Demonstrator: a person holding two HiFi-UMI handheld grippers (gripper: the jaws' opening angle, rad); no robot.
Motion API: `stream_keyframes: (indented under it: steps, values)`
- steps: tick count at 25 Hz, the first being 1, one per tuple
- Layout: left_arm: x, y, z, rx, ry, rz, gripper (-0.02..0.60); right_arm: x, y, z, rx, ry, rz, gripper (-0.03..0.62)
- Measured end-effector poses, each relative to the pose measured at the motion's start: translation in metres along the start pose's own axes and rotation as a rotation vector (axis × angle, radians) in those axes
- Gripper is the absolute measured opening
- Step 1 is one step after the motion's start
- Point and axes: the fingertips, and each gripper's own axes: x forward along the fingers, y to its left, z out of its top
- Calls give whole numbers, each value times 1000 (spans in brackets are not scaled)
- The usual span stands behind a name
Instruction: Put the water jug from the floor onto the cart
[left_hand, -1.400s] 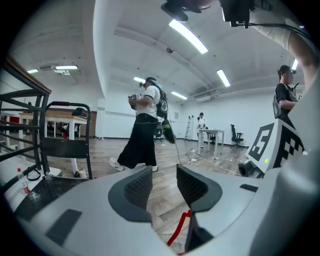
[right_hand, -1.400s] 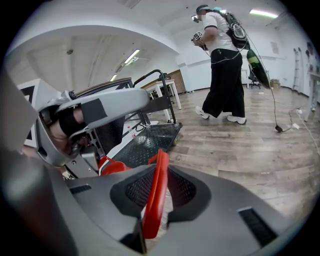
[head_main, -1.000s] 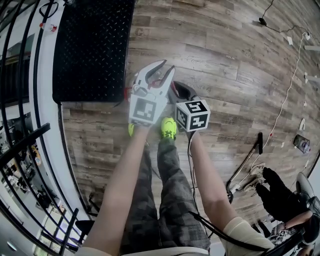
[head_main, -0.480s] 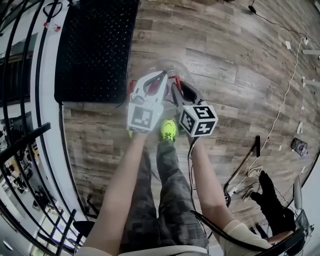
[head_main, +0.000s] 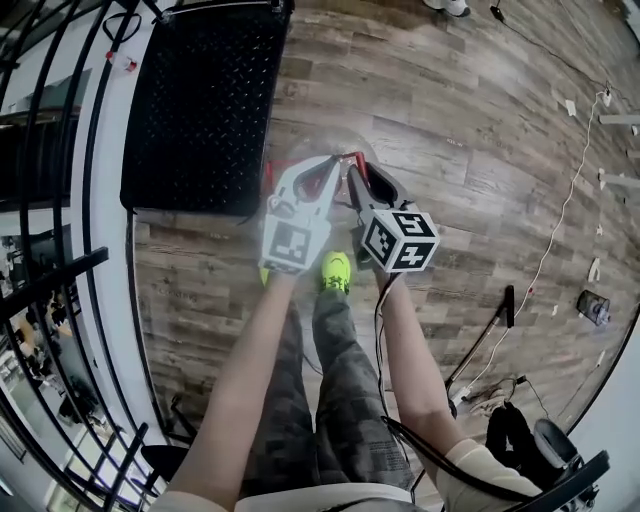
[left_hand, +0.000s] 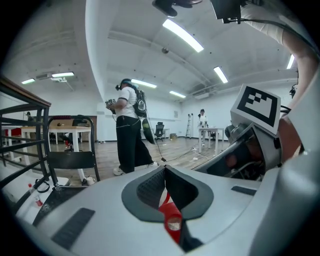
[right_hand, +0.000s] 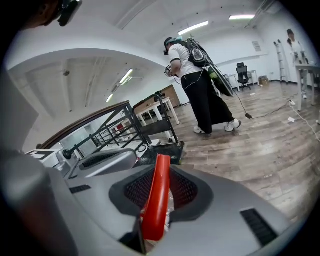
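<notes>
Left gripper (left_hand: 164, 170) and right gripper (right_hand: 161, 172) have risen with the jug (head_main: 333, 143), apparently clear of the floor (head_main: 480, 120), beside the cart (head_main: 200, 100). Left fingers clench its red handle (left_hand: 169, 215). Right fingers, just opening, grasp it loosely, so further slackening could drop the jug.

The left forearm (head_main: 245, 370) and right forearm (head_main: 410, 350) reach down and forward, side by side; the left gripper (head_main: 330, 165) and right gripper (head_main: 353, 176) nearly meet at their tips, angled slightly downward; the left jaws are pinched together on the red handle (left_hand: 169, 212); the right jaws have just been opening, with that handle between them and the pads against it.
</notes>
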Motion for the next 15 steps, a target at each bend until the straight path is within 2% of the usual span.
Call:
stream_keyframes:
  steps: [5, 9, 15]
  values:
    - [-14, 9, 36, 21, -1, 21, 11, -9, 22, 35, 2, -18, 35, 81]
    - [-26, 19, 73, 21, -50, 68, 11, -21, 43, 63, -16, -27, 66, 83]
    - [-40, 38, 114, -23, -68, 147, 11, -36, 69, 98, -35, -43, 117, 83]
